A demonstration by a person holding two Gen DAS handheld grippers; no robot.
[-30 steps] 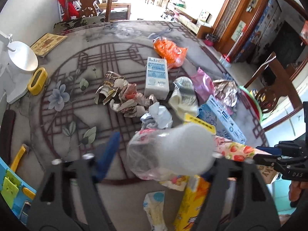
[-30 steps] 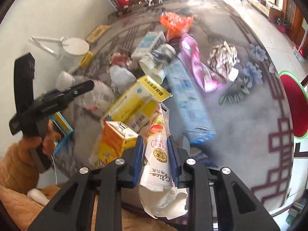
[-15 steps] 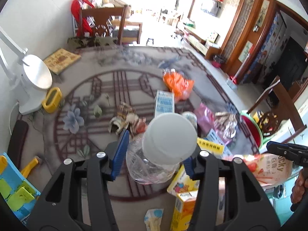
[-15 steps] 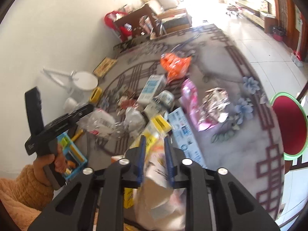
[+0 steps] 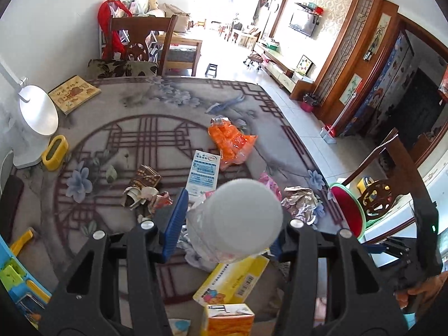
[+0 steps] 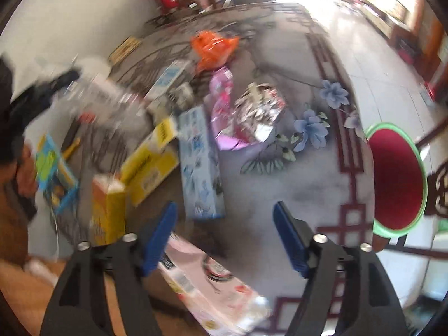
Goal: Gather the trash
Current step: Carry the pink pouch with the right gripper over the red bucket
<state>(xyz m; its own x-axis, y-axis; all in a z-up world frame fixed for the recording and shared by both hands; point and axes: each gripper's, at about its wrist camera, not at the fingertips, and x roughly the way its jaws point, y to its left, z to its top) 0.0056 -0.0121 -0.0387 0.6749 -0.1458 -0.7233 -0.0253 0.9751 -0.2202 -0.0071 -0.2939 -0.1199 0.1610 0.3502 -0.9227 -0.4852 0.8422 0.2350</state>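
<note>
My left gripper (image 5: 226,232) is shut on a clear plastic bottle (image 5: 233,221), held above the table with its white end toward the camera. My right gripper (image 6: 225,221) has its jaws opening wide, and nothing sits between the pads. A pink snack wrapper (image 6: 207,285) hangs loose just under its left finger, blurred. On the patterned table (image 5: 134,128) lie an orange bag (image 5: 231,142), a blue-white carton (image 5: 203,172), crumpled wrappers (image 5: 145,193), silver foil (image 5: 301,203), a yellow box (image 5: 235,280) and an orange juice carton (image 5: 228,319).
A white lamp (image 5: 36,112), a yellow holder (image 5: 54,152) and a book (image 5: 74,93) stand along the table's left side. A wooden chair (image 5: 140,47) is at the far end. A red stool (image 6: 397,179) stands off the right edge. A blue toy (image 5: 16,280) lies at the near left.
The right gripper's jaws went from shut on the pink wrapper to wide apart, and the wrapper dropped below them. The left gripper rose with the bottle.
</note>
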